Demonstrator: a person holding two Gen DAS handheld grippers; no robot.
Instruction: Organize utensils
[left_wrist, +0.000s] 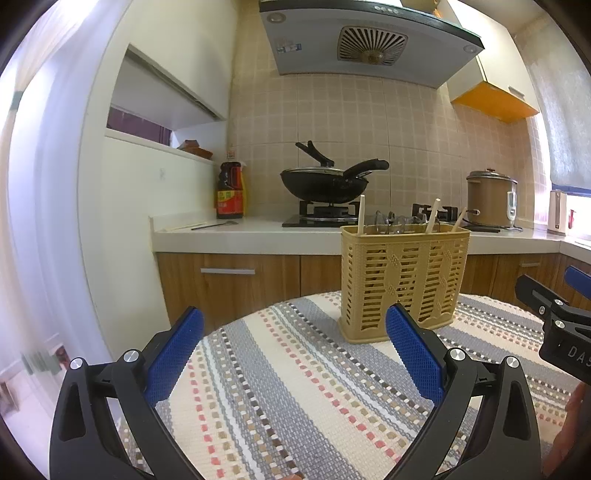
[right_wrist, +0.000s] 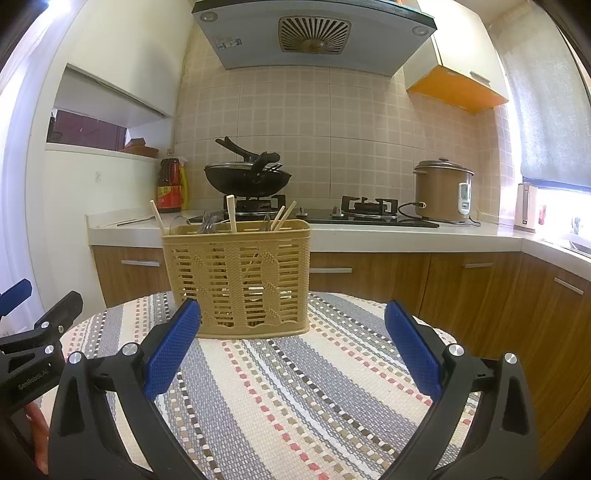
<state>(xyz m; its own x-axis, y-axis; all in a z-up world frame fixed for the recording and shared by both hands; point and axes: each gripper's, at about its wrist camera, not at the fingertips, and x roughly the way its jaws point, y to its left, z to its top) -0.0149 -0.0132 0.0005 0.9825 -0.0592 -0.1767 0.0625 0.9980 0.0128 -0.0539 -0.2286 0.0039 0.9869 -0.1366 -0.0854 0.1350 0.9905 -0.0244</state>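
On the desk (right_wrist: 295, 406), covered by a striped woven cloth (left_wrist: 295, 387), a tan slotted caddy (right_wrist: 240, 277) stands upright near the far edge. It holds chopsticks (right_wrist: 231, 214) and metal utensils (right_wrist: 208, 223) (their type cannot be told). The left hand-held gripper (left_wrist: 295, 332) hovers over the cloth, fingers spread, holding nothing. The right hand-held gripper (right_wrist: 293, 325) is likewise spread and empty, just short of the caddy. Behind, a wok (left_wrist: 317, 182) sits on the stove.

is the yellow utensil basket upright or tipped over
Upright. The basket stands flat on its base on the striped cloth, its open top facing up, with chopsticks poking out above the rim.
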